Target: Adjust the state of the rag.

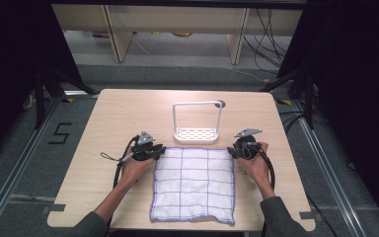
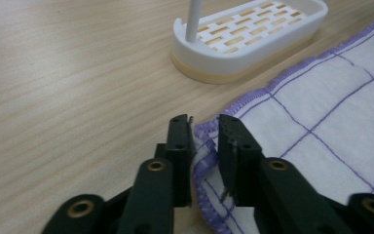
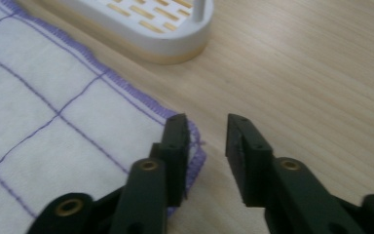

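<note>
While the white checked cloth (image 1: pixel 193 183) lies flat on the table (image 1: pixel 113 118) just in front of the white rack (image 1: pixel 196 122), the left gripper (image 2: pixel 204 127) and right gripper (image 3: pixel 207 127) are held slightly parted over its two far corners, nothing yet pinched. For a clean pickup, each hem corner is best centred between the jaws before closing. Whether the lower pads are already slid under the cloth edge cannot be made out.

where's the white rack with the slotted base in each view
High view: the white rack stands at table centre, just beyond the cloth's far edge.
Left gripper view: its slotted base lies at top, right of centre, past the cloth corner.
Right gripper view: its base lies at top, left of centre.
Shared landmark: the cloth's purple hem runs beside the rack's base.
</note>
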Motion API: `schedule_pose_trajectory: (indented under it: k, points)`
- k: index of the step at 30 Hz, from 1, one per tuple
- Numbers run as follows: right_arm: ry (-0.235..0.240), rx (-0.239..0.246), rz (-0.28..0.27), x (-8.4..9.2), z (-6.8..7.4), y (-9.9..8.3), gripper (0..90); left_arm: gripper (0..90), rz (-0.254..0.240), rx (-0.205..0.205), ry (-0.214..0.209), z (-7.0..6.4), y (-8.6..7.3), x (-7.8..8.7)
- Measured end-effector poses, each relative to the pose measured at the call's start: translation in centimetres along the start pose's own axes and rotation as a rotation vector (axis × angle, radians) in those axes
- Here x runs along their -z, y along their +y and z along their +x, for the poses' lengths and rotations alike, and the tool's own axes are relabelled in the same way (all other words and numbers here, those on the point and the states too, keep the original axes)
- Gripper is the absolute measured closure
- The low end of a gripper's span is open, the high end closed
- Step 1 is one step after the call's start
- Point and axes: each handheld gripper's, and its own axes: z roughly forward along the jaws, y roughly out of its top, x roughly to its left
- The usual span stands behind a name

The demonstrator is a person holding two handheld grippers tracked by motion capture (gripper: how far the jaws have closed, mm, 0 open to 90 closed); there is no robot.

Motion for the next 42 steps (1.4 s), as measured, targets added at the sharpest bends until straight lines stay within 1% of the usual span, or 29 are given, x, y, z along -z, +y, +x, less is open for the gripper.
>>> schedule_pose_trajectory:
  k: [1,2,3,4,5,6,8,11,12,15,16,17,18,20,21,22,24,25,26,28,29,30,32,33,34,35,36,41,42]
  points:
    - [0.000,0.000,0.000,0.0,0.0,0.0,66.5,72.3,-0.001,0.005,0.000,0.2,0.0,0.1]
    - [0.009,0.002,-0.015,0.2,-0.5,-0.1,64.3,66.2,-0.027,0.051,0.003,0.5,0.1,0.2]
    - [0.009,0.002,-0.015,0.2,-0.5,-0.1,64.3,64.3,-0.027,0.051,0.003,0.5,0.1,0.2]
    - [0.012,-0.021,-0.013,0.4,-0.6,0.0,63.8,64.3,-0.027,0.063,0.009,0.7,0.2,0.3]
    - [0.002,-0.017,-0.017,0.5,-0.7,0.1,61.4,61.5,-0.018,0.069,0.015,1.0,0.3,0.5]
    - [-0.009,-0.015,-0.020,0.5,-1.0,0.2,58.5,56.3,-0.019,0.092,0.012,1.2,0.4,0.4]
    - [-0.003,-0.023,-0.014,0.4,-1.1,0.3,56.7,53.0,-0.015,0.100,0.006,1.2,0.4,0.3]
    - [0.019,-0.024,0.002,0.3,-1.0,0.4,55.6,49.1,-0.001,0.100,-0.002,1.2,0.5,0.2]
    - [0.024,-0.013,0.006,0.1,-0.9,0.5,54.3,48.9,0.019,0.087,-0.011,1.2,0.7,0.1]
    - [0.039,-0.022,0.014,-0.2,-0.5,0.5,53.4,49.1,0.020,0.079,-0.016,1.0,0.8,-0.2]
    - [0.047,-0.035,0.025,-0.3,-0.2,0.5,53.0,49.1,0.036,0.051,-0.015,1.0,0.9,-0.1]
    - [0.044,-0.018,0.022,-0.6,-0.1,0.5,52.7,49.0,0.033,0.047,-0.018,0.9,1.0,-0.2]
    - [0.053,-0.018,0.045,-0.9,0.2,0.5,52.5,49.2,0.048,0.043,-0.031,0.6,0.9,-0.4]
    - [0.055,-0.007,0.065,-0.9,0.3,0.6,52.8,49.6,0.061,0.032,-0.026,0.5,0.9,-0.5]
    - [0.050,-0.009,0.062,-1.0,0.4,0.5,53.6,50.9,0.078,0.010,-0.031,0.4,0.8,-0.6]
    - [0.048,-0.002,0.082,-1.1,0.5,0.6,56.3,54.7,0.087,0.012,-0.034,0.3,0.8,-0.7]
    - [0.042,0.009,0.066,-1.3,0.4,0.5,58.6,58.0,0.099,-0.009,-0.038,0.2,0.7,-0.8]
    - [0.046,0.006,0.075,-1.3,0.5,0.5,60.2,62.1,0.100,-0.023,-0.028,0.1,0.6,-0.8]
    - [0.040,0.003,0.077,-1.3,0.3,0.4,65.3,75.0,0.101,-0.043,-0.031,0.0,0.5,-0.8]
    - [0.040,-0.010,0.065,-1.5,0.3,0.3,67.3,78.7,0.104,-0.057,-0.032,0.0,0.5,-0.8]
    - [0.050,0.003,0.079,-1.4,0.1,0.3,71.9,82.1,0.104,-0.060,-0.031,-0.1,0.5,-0.7]
    - [0.067,-0.005,0.077,-1.4,0.1,0.3,76.7,83.9,0.105,-0.060,-0.034,-0.1,0.6,-0.7]
    - [0.081,0.002,0.069,-1.5,0.1,0.3,83.6,85.4,0.109,-0.071,-0.031,0.1,0.5,-0.6]
    - [0.087,0.004,0.060,-1.6,0.2,0.3,84.8,85.7,0.093,-0.056,-0.025,0.0,0.5,-0.6]
    - [0.083,0.019,0.051,-1.7,0.1,0.3,85.5,86.0,0.091,-0.058,-0.018,0.1,0.5,-0.6]
    - [0.084,0.017,0.053,-1.6,0.2,0.3,85.8,86.2,0.097,-0.069,-0.018,0.3,0.6,-0.4]
    - [0.088,0.012,0.066,-1.5,0.2,0.5,86.0,86.3,0.080,-0.060,-0.009,0.3,0.7,-0.4]
    - [0.093,0.005,0.020,-0.6,0.2,1.3,86.3,86.4,0.042,-0.044,-0.009,0.7,1.2,0.2]
    - [0.092,0.031,0.001,-0.1,0.1,1.8,86.4,86.4,0.034,-0.052,-0.012,0.9,1.5,0.5]
